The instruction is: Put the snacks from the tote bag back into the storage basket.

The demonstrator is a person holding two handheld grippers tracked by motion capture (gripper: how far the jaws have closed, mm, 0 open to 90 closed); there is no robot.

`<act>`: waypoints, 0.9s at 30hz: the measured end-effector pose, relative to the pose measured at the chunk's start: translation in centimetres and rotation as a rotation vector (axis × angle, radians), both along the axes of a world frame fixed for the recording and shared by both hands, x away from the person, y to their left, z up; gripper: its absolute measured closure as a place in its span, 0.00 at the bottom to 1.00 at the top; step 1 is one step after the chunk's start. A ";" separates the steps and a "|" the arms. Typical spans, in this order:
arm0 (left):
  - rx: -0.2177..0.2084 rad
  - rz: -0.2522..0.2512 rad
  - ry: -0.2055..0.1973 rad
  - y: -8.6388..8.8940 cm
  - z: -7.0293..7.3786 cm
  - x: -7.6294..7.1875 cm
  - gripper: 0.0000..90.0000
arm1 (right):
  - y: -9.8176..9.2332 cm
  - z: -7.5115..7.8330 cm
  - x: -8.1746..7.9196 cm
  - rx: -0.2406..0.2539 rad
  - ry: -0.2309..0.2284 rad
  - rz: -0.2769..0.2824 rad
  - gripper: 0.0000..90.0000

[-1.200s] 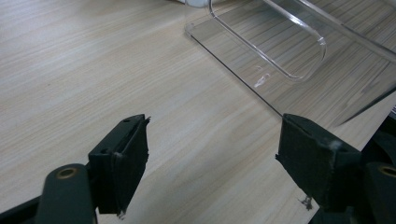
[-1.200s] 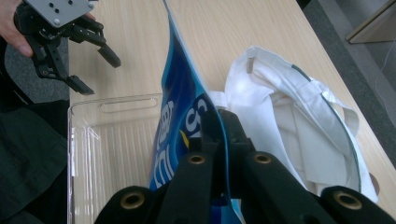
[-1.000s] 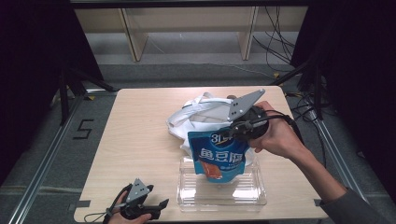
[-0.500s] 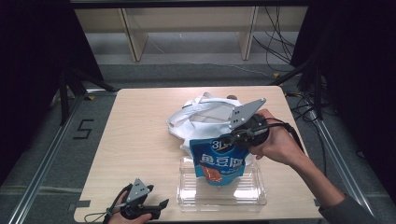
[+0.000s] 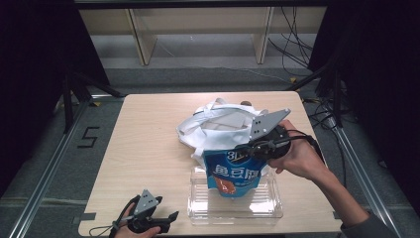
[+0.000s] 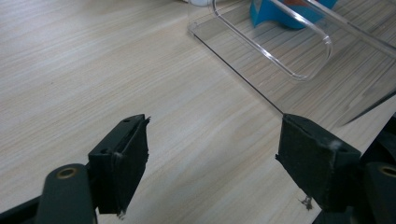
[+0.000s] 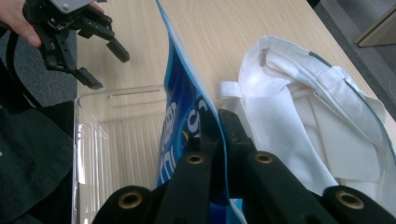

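From above I see my left gripper (image 5: 171, 218) at the table's (image 5: 148, 139) near edge, jaws spread wide over bare wood, gripping nothing. Beyond it, my right gripper (image 5: 246, 148) pinches the blue pouch's (image 5: 233, 173) top edge, its bottom standing in the clear tray (image 5: 237, 208). My right gripper view shows the jaws nearly together on that edge, the white cloth bag (image 7: 299, 116) just beside.

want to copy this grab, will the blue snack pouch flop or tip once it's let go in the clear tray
Probably floppy: the blue pouch hangs from its top edge, pinched by the right gripper. It looks thin and light, so it may well lean or fall flat in the clear tray, whose walls are low.
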State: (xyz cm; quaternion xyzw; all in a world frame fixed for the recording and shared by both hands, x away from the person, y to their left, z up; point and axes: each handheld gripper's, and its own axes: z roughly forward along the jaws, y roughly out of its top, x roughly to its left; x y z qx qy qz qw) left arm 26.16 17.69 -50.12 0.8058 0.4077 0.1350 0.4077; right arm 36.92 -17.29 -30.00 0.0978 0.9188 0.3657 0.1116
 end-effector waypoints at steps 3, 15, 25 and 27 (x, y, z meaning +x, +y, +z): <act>-0.004 0.001 -0.003 -0.1 -0.1 0.0 0.26 | -0.2 -0.1 -0.1 0.021 0.007 -0.005 0.91; -0.001 -0.002 -0.002 0.0 0.0 0.0 0.26 | -1.3 0.7 -1.0 0.083 0.008 -0.094 0.58; -0.009 0.006 -0.001 -0.1 -0.1 0.1 0.26 | -4.9 0.3 -1.6 0.201 -0.012 -0.186 0.48; -0.009 0.007 -0.002 -0.1 -0.1 0.1 0.26 | -5.5 0.1 -2.1 0.218 -0.016 -0.212 0.46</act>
